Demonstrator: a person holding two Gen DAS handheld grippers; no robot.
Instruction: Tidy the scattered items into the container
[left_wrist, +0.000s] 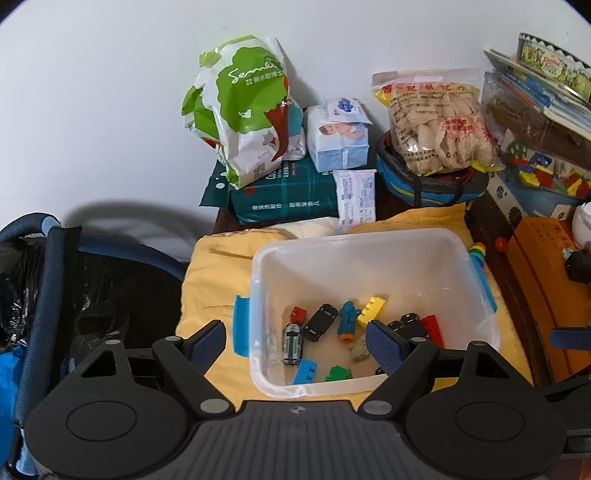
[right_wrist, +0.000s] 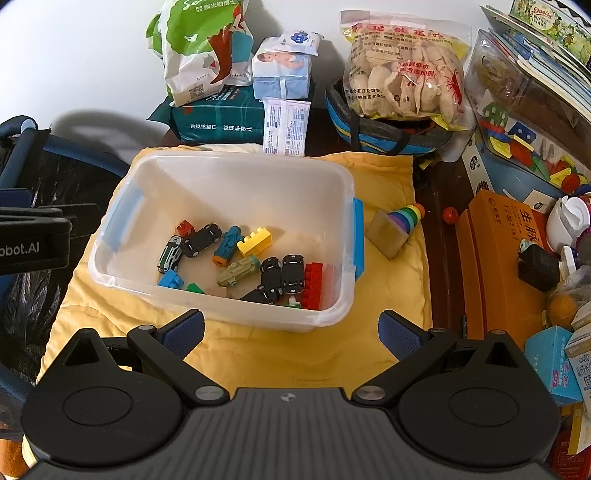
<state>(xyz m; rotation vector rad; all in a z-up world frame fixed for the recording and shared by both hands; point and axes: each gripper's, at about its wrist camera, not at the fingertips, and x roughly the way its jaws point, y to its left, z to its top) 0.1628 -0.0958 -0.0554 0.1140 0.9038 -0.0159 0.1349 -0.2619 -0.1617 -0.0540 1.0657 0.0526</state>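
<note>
Rainbow stacker (right_wrist: 402, 221) lies tipped on the yellow cloth (right_wrist: 391, 325), just beside the container (right_wrist: 343, 295), which already holds cars and bricks. It looks light, rigid and lumpy; gripping across its block base seems safest. Both grippers' jaws are spread, empty.

The left gripper (left_wrist: 295, 341) is wide open over the near side of the clear plastic box (left_wrist: 373, 247). Toy cars (left_wrist: 320, 322) and bricks (left_wrist: 373, 310) lie inside.

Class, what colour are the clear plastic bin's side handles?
Blue handles on the clear plastic bin; clearest in the right wrist view.
</note>
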